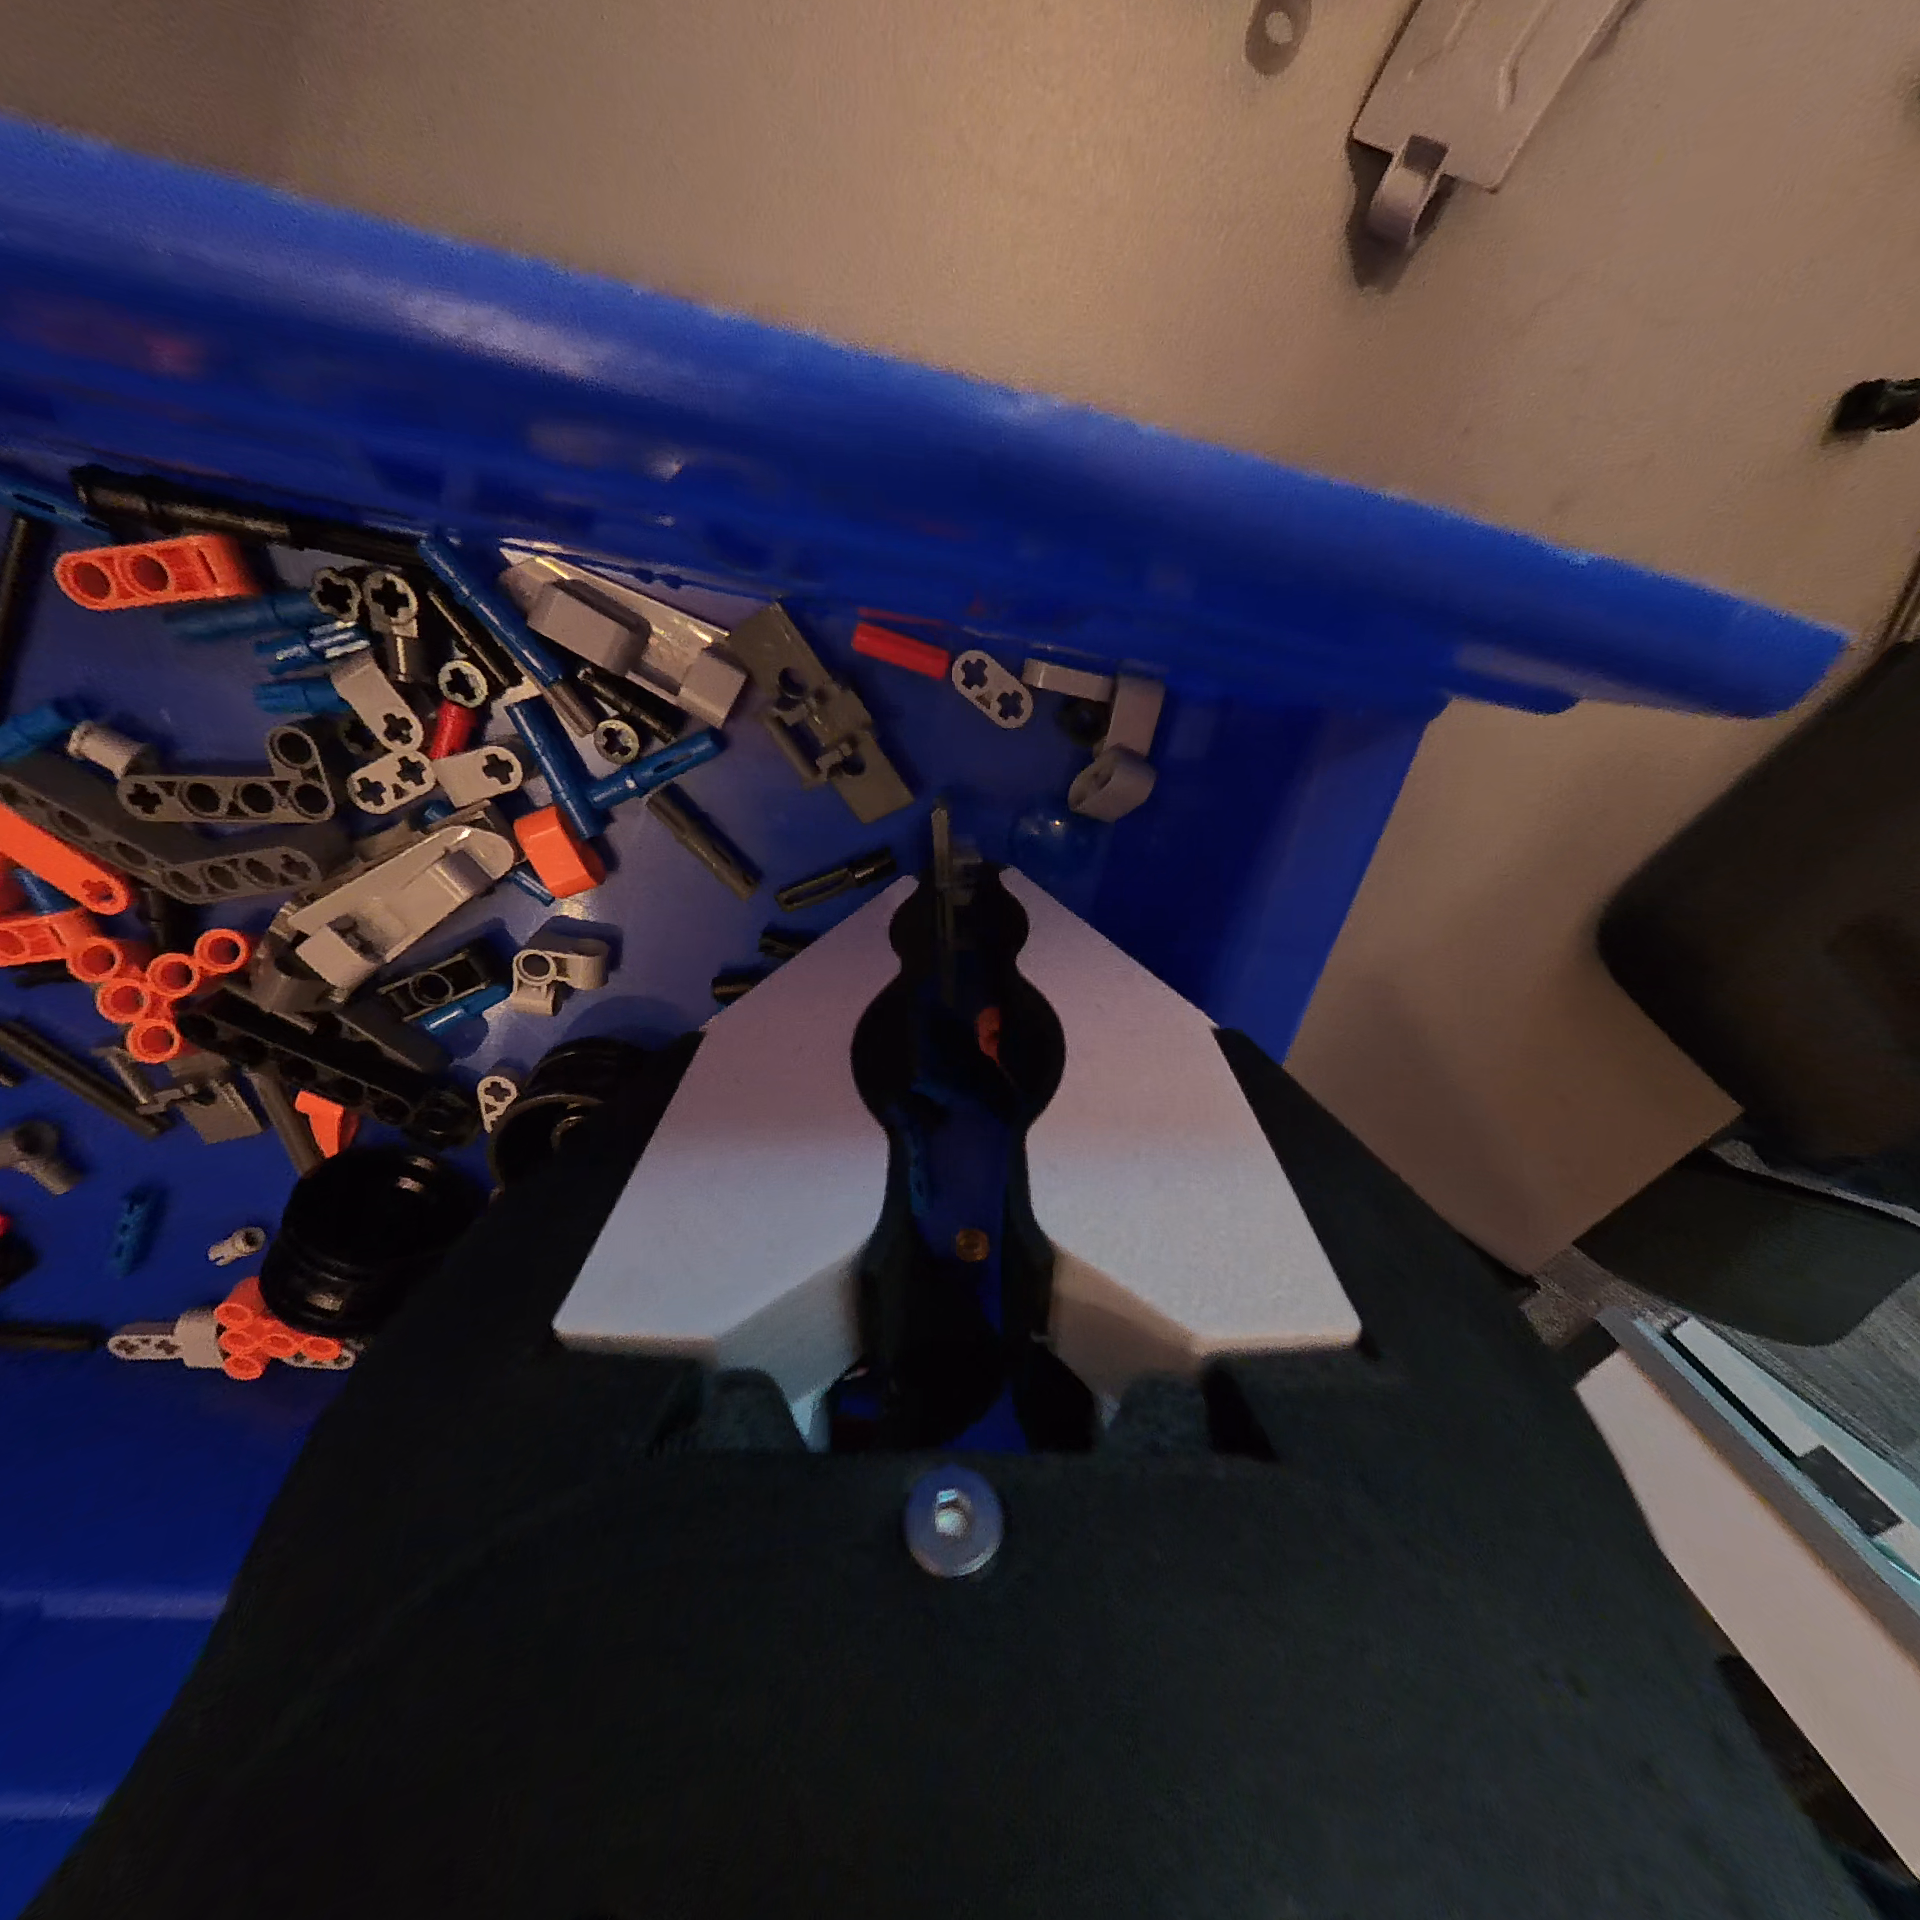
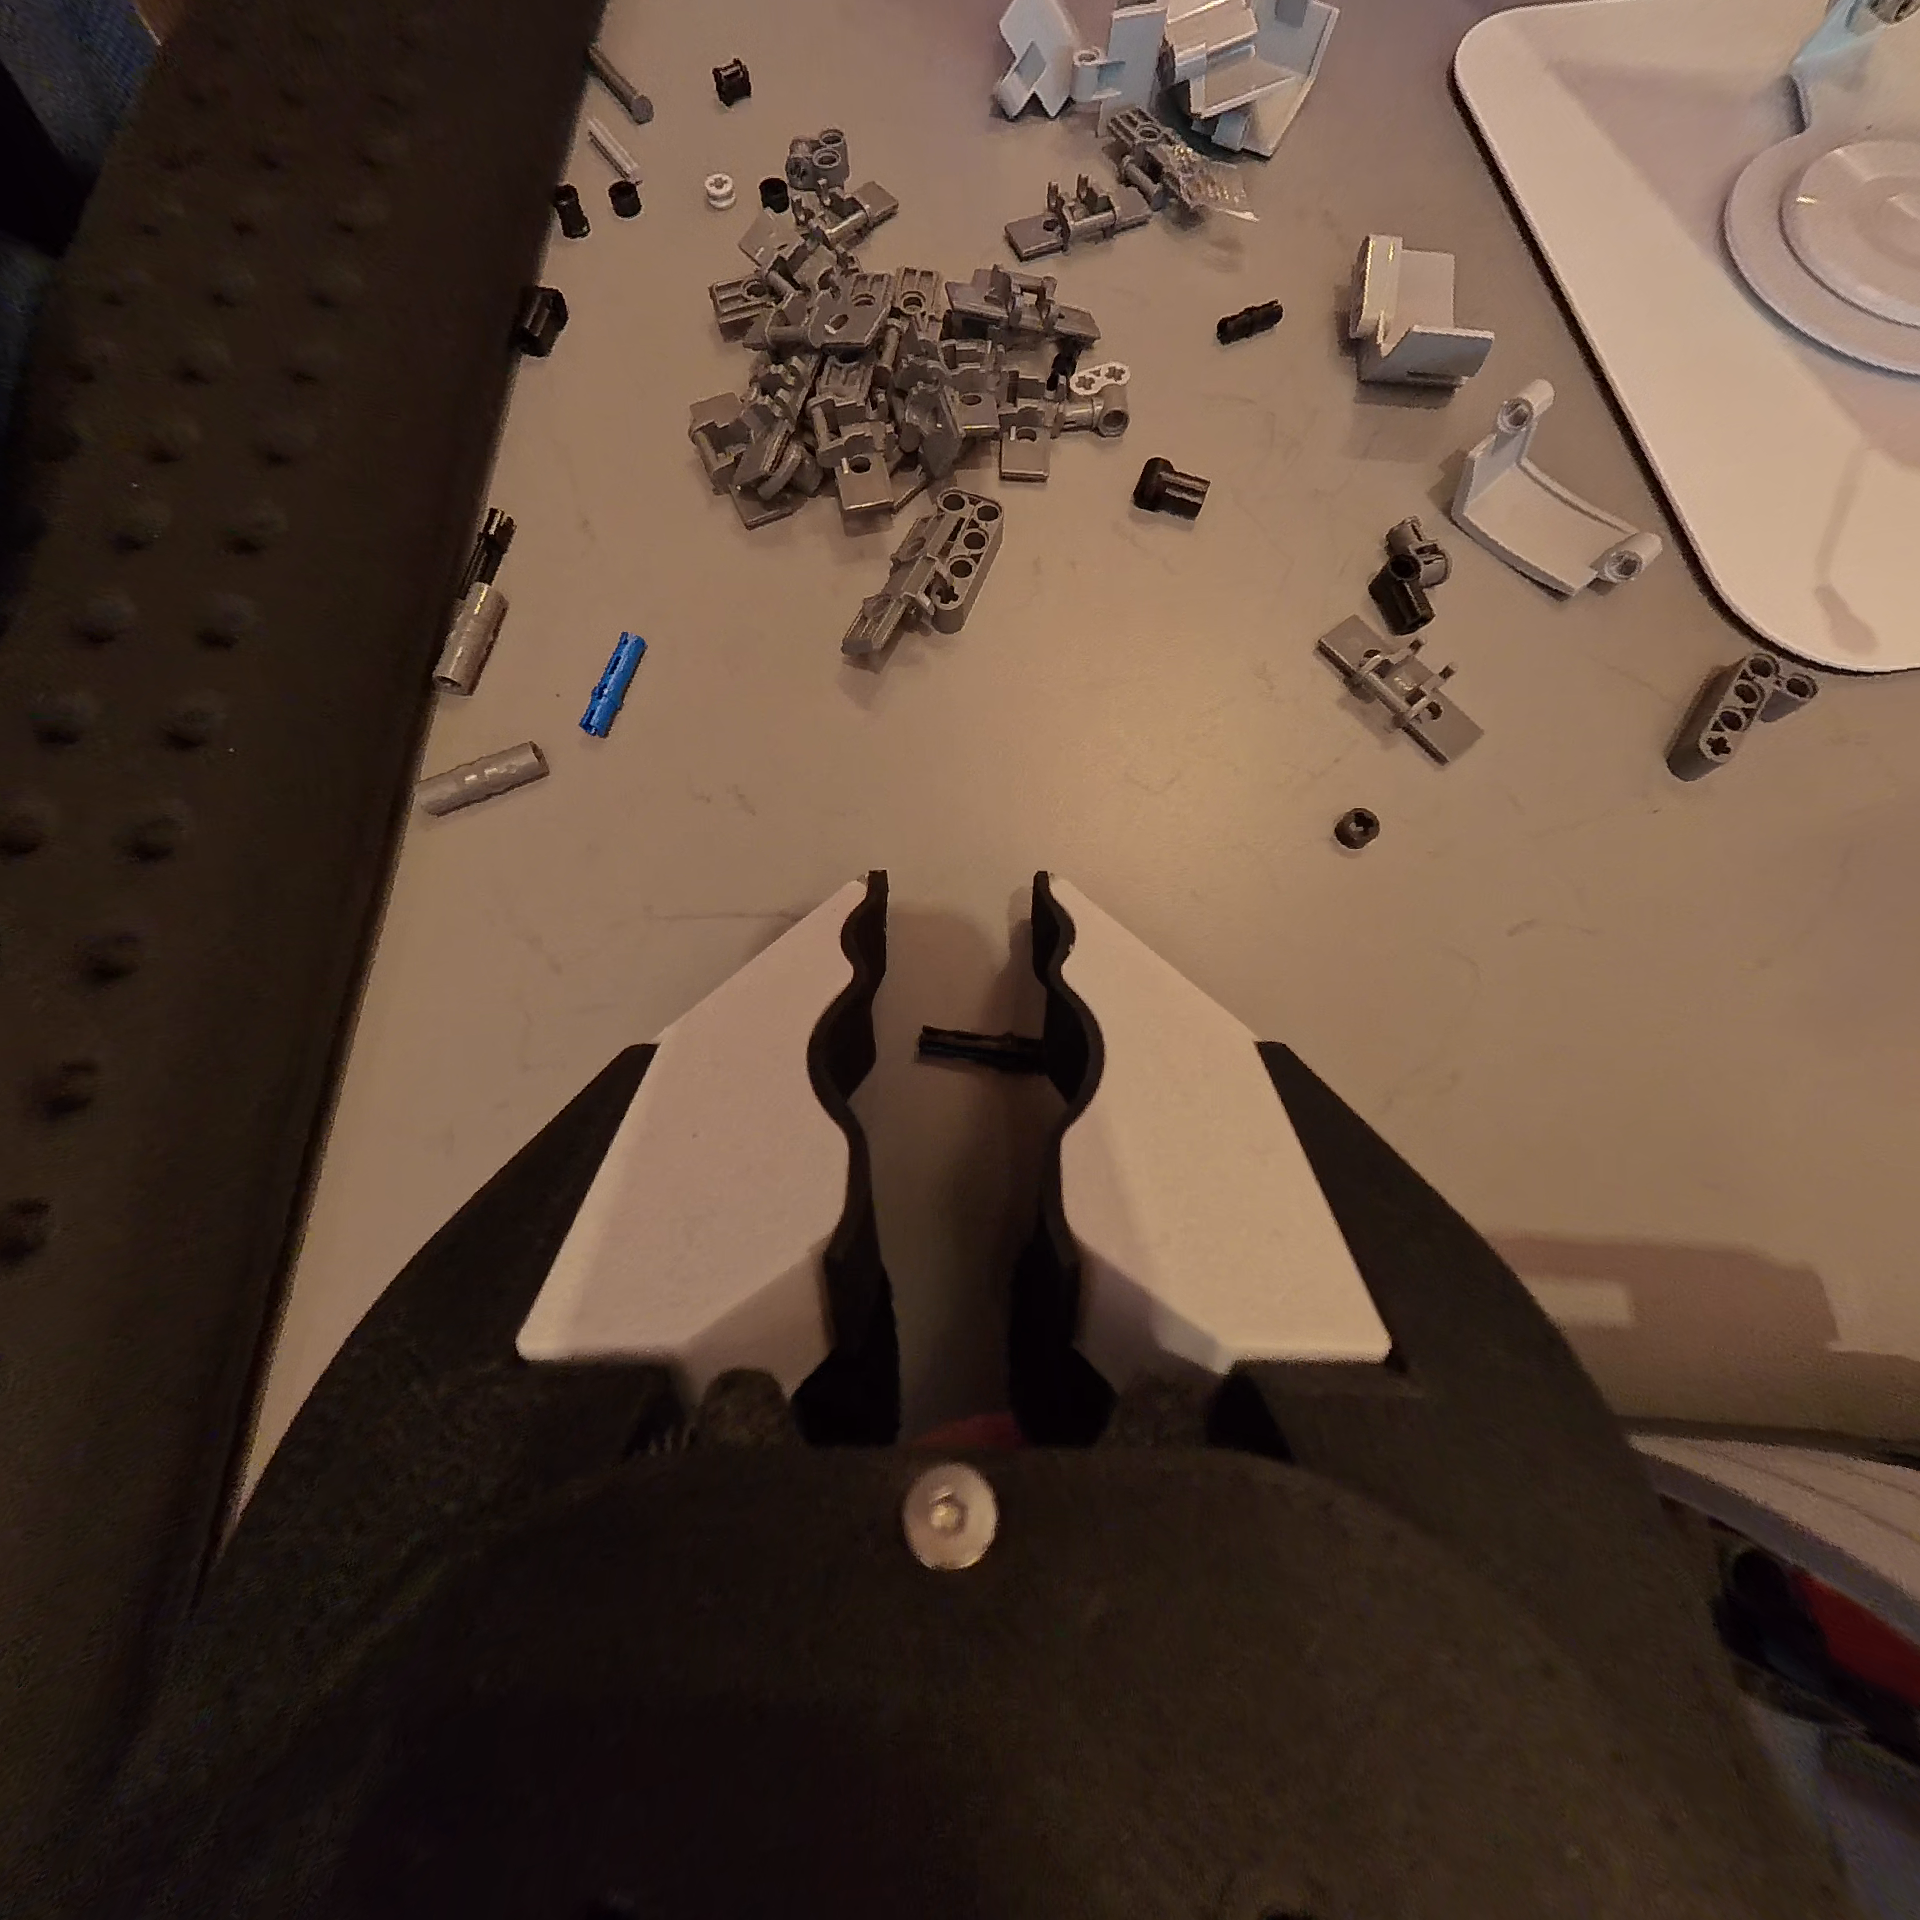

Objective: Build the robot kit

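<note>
Clearly, the left gripper (image 1: 951,883) is seen with its fingers (image 1: 1081,1039) pressed together on a thin dark axle piece (image 1: 943,894) — its end juts out past the tips. It is held above the right-hand corner of a blue bin (image 1: 935,499), where a jumble of orange, grey, black and blue building-toy parts (image 1: 312,831) is spread, with black tyres (image 1: 364,1236) near the gripper body. Beyond the bin, a light grey panel piece (image 1: 1455,94) lies on the surface (image 1: 935,208).

The right gripper (image 2: 959,883) is held with its fingers (image 2: 727,1091) spread — nothing is gripped. A small black pin (image 2: 971,1042) lies on the surface between them, close to the right finger. Farther out are a heap of dark grey connector pieces (image 2: 883,384), a blue pin (image 2: 613,684) and a white tray (image 2: 1621,208).
</note>
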Motion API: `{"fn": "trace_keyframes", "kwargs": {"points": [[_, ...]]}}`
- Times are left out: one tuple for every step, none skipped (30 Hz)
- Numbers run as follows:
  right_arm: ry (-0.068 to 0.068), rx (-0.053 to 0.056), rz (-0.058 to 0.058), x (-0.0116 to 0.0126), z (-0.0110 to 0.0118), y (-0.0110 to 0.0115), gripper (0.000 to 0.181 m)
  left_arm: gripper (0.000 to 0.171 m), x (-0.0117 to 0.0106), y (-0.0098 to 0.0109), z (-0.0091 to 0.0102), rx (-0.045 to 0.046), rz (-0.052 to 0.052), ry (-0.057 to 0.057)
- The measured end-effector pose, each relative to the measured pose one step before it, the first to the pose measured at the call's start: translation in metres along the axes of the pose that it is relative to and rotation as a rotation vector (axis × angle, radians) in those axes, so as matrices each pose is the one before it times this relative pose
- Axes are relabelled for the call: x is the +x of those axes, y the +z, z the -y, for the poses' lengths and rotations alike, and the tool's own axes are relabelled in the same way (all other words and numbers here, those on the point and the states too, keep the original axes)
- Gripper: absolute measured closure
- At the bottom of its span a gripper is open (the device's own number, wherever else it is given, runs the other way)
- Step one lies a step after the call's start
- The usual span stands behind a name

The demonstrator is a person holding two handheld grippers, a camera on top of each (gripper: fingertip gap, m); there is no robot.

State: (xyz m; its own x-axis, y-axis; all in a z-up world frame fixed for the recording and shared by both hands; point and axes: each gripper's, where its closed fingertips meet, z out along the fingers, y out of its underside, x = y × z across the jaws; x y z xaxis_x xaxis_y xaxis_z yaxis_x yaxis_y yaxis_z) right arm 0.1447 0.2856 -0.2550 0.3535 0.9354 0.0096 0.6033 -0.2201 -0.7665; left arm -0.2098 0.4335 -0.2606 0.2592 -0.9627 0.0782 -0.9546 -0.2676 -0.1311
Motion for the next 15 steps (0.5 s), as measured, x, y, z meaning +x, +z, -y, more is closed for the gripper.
{"fn": "trace_keyframes", "kwargs": {"points": [[-0.0003,0.0007,0.0009,-0.00011,0.00018,-0.00001,0.156,0.163,-0.00365,-0.0003,0.00076,0.00771,0.0219,-0.0014],[-0.0001,0.0011,0.0007,-0.00011,0.00008,-0.00016,0.156,0.163,-0.00403,-0.00093,-0.00044,0.00108,0.0214,-0.0065],[0.0,0.0011,0.0001,-0.00007,0.00015,-0.00008,0.156,0.163,-0.00125,-0.00243,0.00094,0.01224,0.0028,-0.0029],[-0.0003,0.0001,-0.0002,0.00004,0.00002,0.00001,0.156,0.163,-0.002,-0.0045,0.00452,0.03346,0.0055,-0.0068],[-0.0004,-0.0006,-0.0002,-0.00007,-0.00004,0.0,0.156,0.164,-0.00356,-0.00503,0.0052,0.03395,0.0157,-0.0133],[0.0001,-0.0007,-0.0003,0.00009,-0.00009,0.00012,0.156,0.164,-0.003,-0.00376,0.00507,0.0297,0.016,-0.0093],[0.0009,-0.0006,0.0002,0.0001,-0.00004,0.00001,0.156,0.164,-0.0007,-0.00163,0.00463,0.02463,0.0031,-0.0098],[0.001,-0.0004,0.0004,0.00006,-0.00009,0.00009,0.156,0.164,-0.00167,0.00026,0.00425,0.02168,0.0107,-0.0104],[0.0005,-0.0002,0.0001,0.00005,0.0,0.00002,0.156,0.164,-0.00168,0.00212,0.00138,0.00522,0.0133,-0.0058],[-0.0002,-0.0001,-0.0002,-0.00009,0.00002,0.00004,0.156,0.163,0.00008,0.00323,-0.00077,-0.00589,0.0087,0.0049],[-0.0005,-0.0001,-0.0003,-0.00001,-0.00011,0.00003,0.156,0.162,-0.00114,0.00384,-0.00038,-0.0032,0.0145,-0.0018],[-0.0005,-0.0002,-0.0002,0.00003,0.00004,0.00006,0.156,0.159,-0.00418,0.00365,-0.00031,-0.0028,0.0315,-0.0069],[-0.0005,-0.0002,-0.0001,-0.00004,-0.00004,-0.00004,0.156,0.159,-0.00204,0.0027,-0.00074,-0.00342,0.0212,0.0036],[-0.0004,0.0002,0.0,-0.00007,0.0,-0.00001,0.156,0.158,0.00215,-0.0002,0.00206,0.01316,-0.0104,-0.0073],[0.0001,0.0003,0.0003,-0.00005,0.00004,0.00002,0.156,0.153,0.00326,-0.00009,0.00054,0.00249,-0.02,-0.014]]}}
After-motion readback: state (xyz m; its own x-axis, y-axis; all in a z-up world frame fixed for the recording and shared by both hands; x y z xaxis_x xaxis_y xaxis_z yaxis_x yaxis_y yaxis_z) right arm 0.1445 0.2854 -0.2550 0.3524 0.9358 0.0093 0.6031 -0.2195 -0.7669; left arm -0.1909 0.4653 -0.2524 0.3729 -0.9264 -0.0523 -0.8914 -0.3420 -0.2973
